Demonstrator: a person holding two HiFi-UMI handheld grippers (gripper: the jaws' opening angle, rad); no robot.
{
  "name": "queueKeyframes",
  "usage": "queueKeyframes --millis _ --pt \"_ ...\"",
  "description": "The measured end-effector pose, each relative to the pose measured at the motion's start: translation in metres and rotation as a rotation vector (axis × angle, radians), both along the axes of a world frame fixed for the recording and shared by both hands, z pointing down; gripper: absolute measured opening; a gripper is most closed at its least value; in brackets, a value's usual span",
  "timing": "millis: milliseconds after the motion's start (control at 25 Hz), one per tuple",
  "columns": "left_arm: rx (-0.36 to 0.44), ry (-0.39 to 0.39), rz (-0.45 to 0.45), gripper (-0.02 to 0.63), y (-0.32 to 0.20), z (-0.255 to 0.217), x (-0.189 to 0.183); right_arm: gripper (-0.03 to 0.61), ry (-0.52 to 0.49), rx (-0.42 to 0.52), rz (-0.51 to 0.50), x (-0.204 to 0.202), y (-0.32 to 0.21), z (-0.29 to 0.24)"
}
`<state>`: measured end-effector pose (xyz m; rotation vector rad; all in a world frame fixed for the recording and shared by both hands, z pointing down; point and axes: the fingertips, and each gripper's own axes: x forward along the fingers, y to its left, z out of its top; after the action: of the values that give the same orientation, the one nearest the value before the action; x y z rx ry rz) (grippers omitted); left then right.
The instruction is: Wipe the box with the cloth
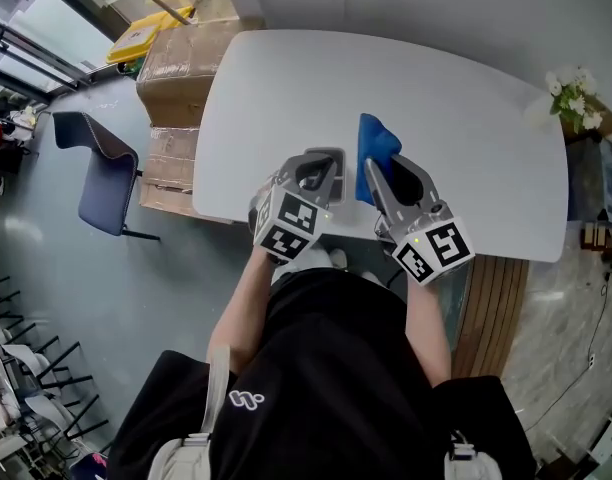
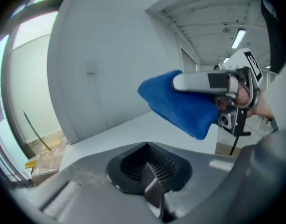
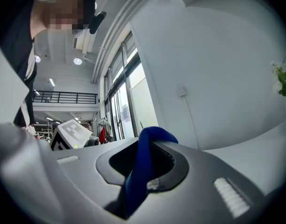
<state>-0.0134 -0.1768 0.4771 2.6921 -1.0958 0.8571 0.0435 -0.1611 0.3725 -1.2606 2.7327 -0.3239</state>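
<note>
Nearest us, both grippers hang above the near edge of the desk (image 1: 466,128), side by side and close together. The left gripper (image 1: 321,163) has its jaws pressed together with nothing between them. The right gripper (image 1: 384,173) has its jaws clamped on the blue cloth (image 1: 374,146). The fold is pinched between the pads, and the rest sticks out past the tips and droops toward the desk. From above, the cloth's long axis runs away from us, toward the far side of the desk.

The bare desk top beyond the jaws carries no box that we can make out. The only boxes in view are the cardboard boxes (image 1: 181,58) on the floor off the desk's left side, toward its far corner. We cannot tell whether one of these is the box meant.

If it is, it lies ahead and well to the left of the cloth, so we judge the right gripper must carry the cloth across the desk, though the empty left gripper is nearer. Wiping has not begun.
</note>
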Motion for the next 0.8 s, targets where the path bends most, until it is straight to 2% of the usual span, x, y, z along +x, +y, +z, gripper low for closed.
queueKeyframes --millis 240,440,600,800 --pt "0.141 0.195 -0.204 0.001 -0.009 -0.055 -0.012 0.054 0.029 0.004 0.018 -0.011 0.000 -0.004" --pt "0.267 0.281 -0.312 0.000 -0.006 -0.088 -0.019 0.054 0.068 -0.002 0.074 -0.011 0.000 -0.007" --pt "0.290 0.349 -0.375 0.001 -0.005 -0.098 -0.025 0.052 0.094 0.000 0.107 -0.010 0.001 -0.008" --pt "0.303 0.371 -0.392 0.000 -0.002 -0.102 -0.024 0.051 0.115 -0.006 0.149 -0.004 0.001 -0.004"
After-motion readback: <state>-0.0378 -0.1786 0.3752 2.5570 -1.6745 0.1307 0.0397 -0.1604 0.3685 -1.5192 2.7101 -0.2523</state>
